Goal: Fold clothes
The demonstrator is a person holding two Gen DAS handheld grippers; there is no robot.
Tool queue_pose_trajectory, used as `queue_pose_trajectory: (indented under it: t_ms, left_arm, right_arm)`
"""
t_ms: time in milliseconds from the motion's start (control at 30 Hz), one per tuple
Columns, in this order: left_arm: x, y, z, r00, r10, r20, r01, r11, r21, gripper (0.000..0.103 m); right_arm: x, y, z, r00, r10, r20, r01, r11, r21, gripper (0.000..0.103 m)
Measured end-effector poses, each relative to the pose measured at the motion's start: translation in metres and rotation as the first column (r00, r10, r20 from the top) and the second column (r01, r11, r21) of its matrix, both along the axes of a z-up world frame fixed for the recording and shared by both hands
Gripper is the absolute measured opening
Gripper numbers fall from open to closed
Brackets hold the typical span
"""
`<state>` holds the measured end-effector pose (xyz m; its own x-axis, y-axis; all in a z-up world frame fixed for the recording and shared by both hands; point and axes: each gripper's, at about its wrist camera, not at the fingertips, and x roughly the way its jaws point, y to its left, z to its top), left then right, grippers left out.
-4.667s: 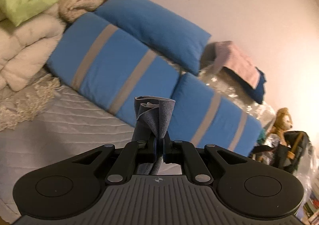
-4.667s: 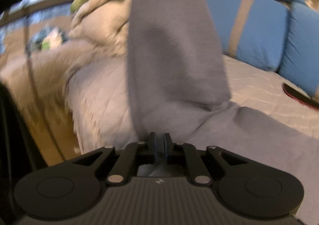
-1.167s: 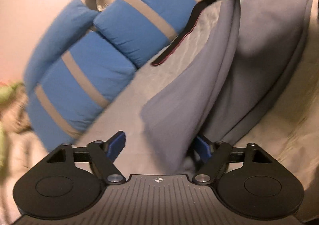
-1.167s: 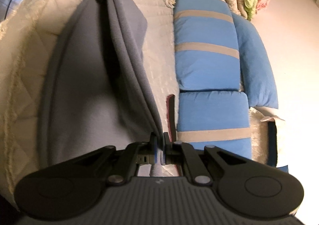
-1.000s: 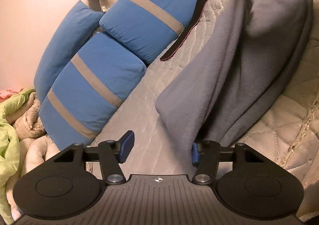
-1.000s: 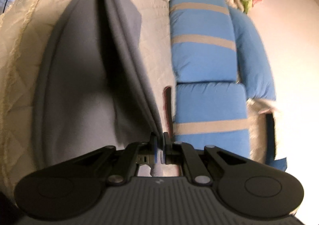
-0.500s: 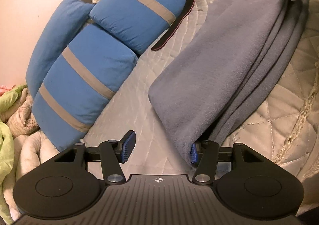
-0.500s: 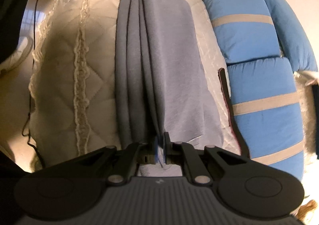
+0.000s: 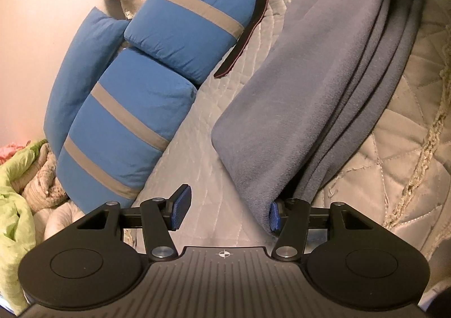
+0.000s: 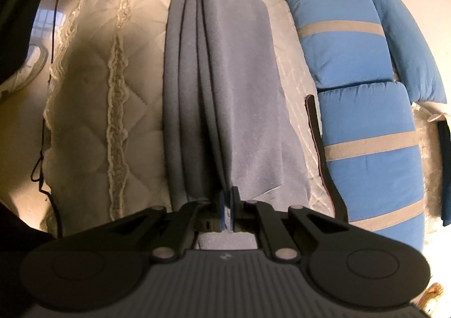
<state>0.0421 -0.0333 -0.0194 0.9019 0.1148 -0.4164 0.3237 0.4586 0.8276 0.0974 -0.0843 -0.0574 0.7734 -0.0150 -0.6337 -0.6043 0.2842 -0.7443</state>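
Lying layered on quilted bedspread (image 9: 389, 132), grey fleece garment (image 9: 310, 86); left gripper (image 9: 225, 208) wide at 6 o'clock, right gripper (image 10: 227, 205) pinching its edge, maybe another fold left

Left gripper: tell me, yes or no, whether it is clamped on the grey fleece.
No: the left gripper is open, its blue pads wide apart beside the grey fleece.
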Motion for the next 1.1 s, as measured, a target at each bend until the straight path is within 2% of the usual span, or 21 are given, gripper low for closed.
queue_pose_trajectory:
  t_ms: [67, 100, 167, 233, 267, 300, 333, 367, 400, 433, 467, 500, 567, 600, 633, 700, 733, 800, 900, 967, 1100]
  left_arm:
    - [0.001, 0.001, 0.002, 1.000, 0.001, -0.016, -0.001, 1.000, -0.002, 0.054]
    - [0.000, 0.002, 0.005, 1.000, 0.000, -0.028, 0.000, 1.000, -0.006, 0.054]
    - [-0.001, 0.001, 0.011, 0.999, 0.002, -0.045, -0.002, 1.000, -0.001, 0.060]
    - [-0.005, -0.001, 0.017, 0.997, -0.010, -0.071, 0.012, 1.000, 0.028, 0.063]
    - [-0.009, -0.001, 0.023, 0.995, -0.027, -0.101, 0.031, 0.999, 0.030, 0.063]
    - [-0.012, 0.000, 0.031, 0.989, -0.047, -0.143, 0.049, 0.999, 0.014, 0.063]
    - [-0.014, 0.002, 0.042, 0.979, -0.065, -0.191, 0.061, 0.998, -0.028, 0.063]
    - [-0.012, 0.007, 0.057, 0.967, -0.076, -0.245, 0.047, 0.991, -0.123, 0.063]
    - [-0.005, 0.015, 0.072, 0.951, -0.082, -0.297, 0.010, 0.971, -0.238, 0.064]
    - [0.005, 0.024, 0.089, 0.934, -0.084, -0.347, -0.050, 0.932, -0.359, 0.066]
    - [0.019, 0.036, 0.102, 0.917, -0.077, -0.391, -0.131, 0.868, -0.479, 0.068]
    - [0.034, 0.052, 0.109, 0.899, -0.073, -0.431, -0.214, 0.787, -0.578, 0.069]
    - [0.069, 0.089, 0.110, 0.846, -0.096, -0.524, -0.379, 0.583, -0.719, 0.069]
    - [0.087, 0.107, 0.105, 0.815, -0.120, -0.568, -0.455, 0.474, -0.754, 0.069]
    - [0.103, 0.122, 0.097, 0.782, -0.147, -0.606, -0.519, 0.385, -0.763, 0.069]
    - [0.131, 0.148, 0.075, 0.719, -0.206, -0.664, -0.620, 0.243, -0.746, 0.069]
    - [0.141, 0.158, 0.065, 0.695, -0.233, -0.680, -0.652, 0.193, -0.733, 0.069]
    - [0.157, 0.170, 0.045, 0.651, -0.279, -0.706, -0.702, 0.132, -0.700, 0.069]
    - [0.169, 0.177, 0.019, 0.588, -0.373, -0.718, -0.751, 0.078, -0.655, 0.069]
    - [0.173, 0.179, 0.010, 0.572, -0.421, -0.704, -0.762, 0.045, -0.646, 0.069]
    - [0.183, 0.175, 0.003, 0.542, -0.484, -0.686, -0.779, 0.016, -0.627, 0.069]
  right_arm:
    - [-0.001, -0.002, 0.003, 1.000, -0.006, -0.014, 0.006, 1.000, 0.022, 0.005]
    - [-0.003, -0.005, 0.006, 1.000, -0.018, -0.014, 0.019, 0.999, 0.041, 0.026]
    - [-0.007, -0.011, 0.012, 0.999, -0.043, -0.014, 0.044, 0.996, 0.080, 0.036]
    - [-0.012, -0.017, 0.018, 0.998, -0.068, -0.015, 0.069, 0.991, 0.118, 0.054]
    - [-0.014, -0.020, 0.021, 0.997, -0.080, -0.016, 0.081, 0.987, 0.137, 0.072]
    - [-0.016, -0.022, 0.023, 0.996, -0.092, -0.017, 0.094, 0.983, 0.157, 0.083]
    - [-0.018, -0.025, 0.026, 0.994, -0.104, -0.019, 0.106, 0.979, 0.177, 0.083]
    - [-0.020, -0.029, 0.030, 0.993, -0.115, -0.025, 0.118, 0.972, 0.204, 0.083]
    - [-0.022, -0.034, 0.034, 0.990, -0.136, -0.026, 0.139, 0.961, 0.239, 0.084]
    - [-0.024, -0.039, 0.038, 0.987, -0.157, -0.028, 0.159, 0.949, 0.273, 0.085]
    - [-0.026, -0.043, 0.042, 0.983, -0.180, -0.030, 0.180, 0.933, 0.311, 0.088]
    - [-0.027, -0.047, 0.045, 0.979, -0.201, -0.034, 0.200, 0.916, 0.348, 0.088]
    - [-0.027, -0.052, 0.048, 0.972, -0.227, -0.056, 0.230, 0.883, 0.409, 0.089]
    - [-0.027, -0.054, 0.048, 0.969, -0.238, -0.067, 0.243, 0.866, 0.437, 0.090]
    - [-0.026, -0.056, 0.049, 0.966, -0.248, -0.078, 0.255, 0.850, 0.461, 0.090]
    - [-0.022, -0.057, 0.047, 0.962, -0.260, -0.084, 0.268, 0.835, 0.481, 0.090]
    - [-0.020, -0.057, 0.046, 0.960, -0.266, -0.088, 0.274, 0.827, 0.491, 0.090]
    - [-0.019, -0.058, 0.045, 0.956, -0.273, -0.106, 0.287, 0.804, 0.521, 0.090]
    - [-0.019, -0.060, 0.044, 0.949, -0.288, -0.129, 0.310, 0.765, 0.565, 0.090]
    - [-0.019, -0.061, 0.044, 0.946, -0.298, -0.126, 0.314, 0.757, 0.573, 0.090]
    - [-0.015, -0.066, 0.044, 0.940, -0.310, -0.142, 0.331, 0.731, 0.597, 0.091]
